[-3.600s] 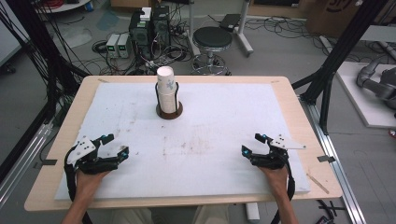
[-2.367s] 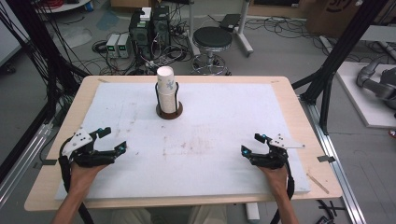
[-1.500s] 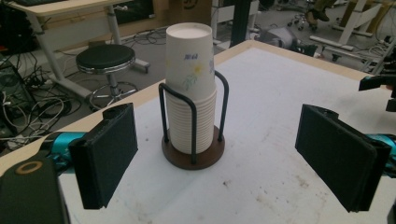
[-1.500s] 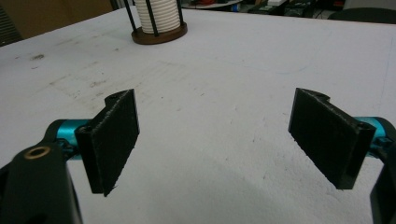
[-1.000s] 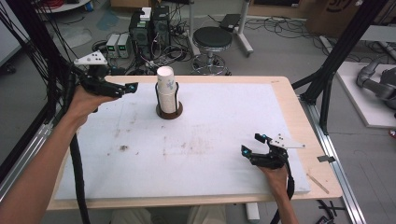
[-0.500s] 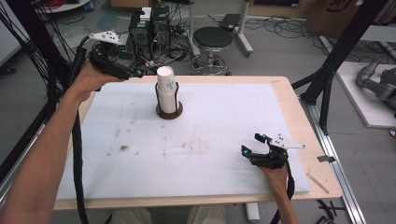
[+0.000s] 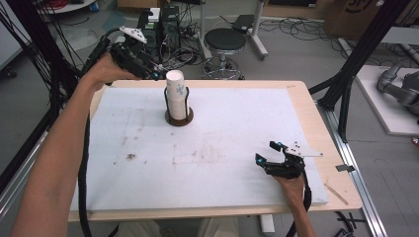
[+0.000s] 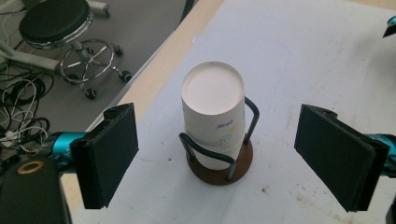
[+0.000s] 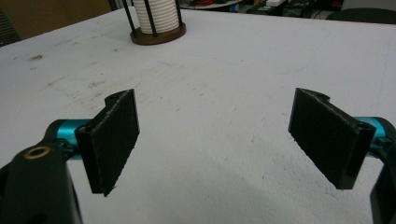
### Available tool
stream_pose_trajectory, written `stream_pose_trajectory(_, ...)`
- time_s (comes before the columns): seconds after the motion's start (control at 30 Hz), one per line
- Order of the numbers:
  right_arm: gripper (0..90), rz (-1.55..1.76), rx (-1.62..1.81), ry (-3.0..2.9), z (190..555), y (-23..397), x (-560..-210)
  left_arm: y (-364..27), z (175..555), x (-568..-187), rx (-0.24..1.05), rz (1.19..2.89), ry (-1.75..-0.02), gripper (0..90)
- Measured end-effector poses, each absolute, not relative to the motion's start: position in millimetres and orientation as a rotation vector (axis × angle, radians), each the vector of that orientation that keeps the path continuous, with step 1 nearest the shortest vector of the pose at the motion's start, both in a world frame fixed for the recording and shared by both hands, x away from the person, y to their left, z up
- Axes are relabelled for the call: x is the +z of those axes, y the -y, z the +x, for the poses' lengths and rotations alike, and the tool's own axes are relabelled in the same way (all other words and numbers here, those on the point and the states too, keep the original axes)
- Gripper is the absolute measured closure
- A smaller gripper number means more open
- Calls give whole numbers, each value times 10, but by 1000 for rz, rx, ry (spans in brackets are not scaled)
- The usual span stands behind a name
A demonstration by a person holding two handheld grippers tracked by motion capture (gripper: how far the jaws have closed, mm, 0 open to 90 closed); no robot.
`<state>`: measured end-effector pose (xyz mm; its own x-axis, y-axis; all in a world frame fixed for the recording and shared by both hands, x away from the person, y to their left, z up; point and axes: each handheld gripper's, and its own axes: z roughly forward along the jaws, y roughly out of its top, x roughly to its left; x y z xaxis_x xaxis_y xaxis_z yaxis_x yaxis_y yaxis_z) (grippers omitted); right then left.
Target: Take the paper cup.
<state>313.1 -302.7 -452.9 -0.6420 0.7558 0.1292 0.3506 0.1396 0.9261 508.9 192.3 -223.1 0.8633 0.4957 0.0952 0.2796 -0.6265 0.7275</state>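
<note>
Left gripper view frames the approach — left gripper wide, empty above the cup stack; next, descend and close; right gripper open, idle.

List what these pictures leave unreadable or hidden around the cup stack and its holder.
- Cup count: in the left gripper view the cup stack shows from above; its rims are too faint to count.
- Stack top: in the right gripper view the upper edge cuts it off above the holder.
- Print on the cup: too small and blurred in the left gripper view.
- Holder's far side: hidden behind the stack in the high view.
</note>
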Motion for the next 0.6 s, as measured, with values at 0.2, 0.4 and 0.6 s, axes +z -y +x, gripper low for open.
stream_pose_trajectory(0.2, 165, 1060, 1511, -2050, 3133, 3030, -4531, -1758, 5198, -2236, 373, 2374, -533, 139)
stream_pose_trajectory(0.4, 165, 1060, 1508, -2051, 3129, 3030, -4530, -1653, 5291, -2224, 404, 2452, -528, 143)
stream_pose_trajectory(0.6, 165, 1059, 1509, -2048, 3131, 3030, -4530, -1569, 5349, -2223, 383, 2461, -524, 147)
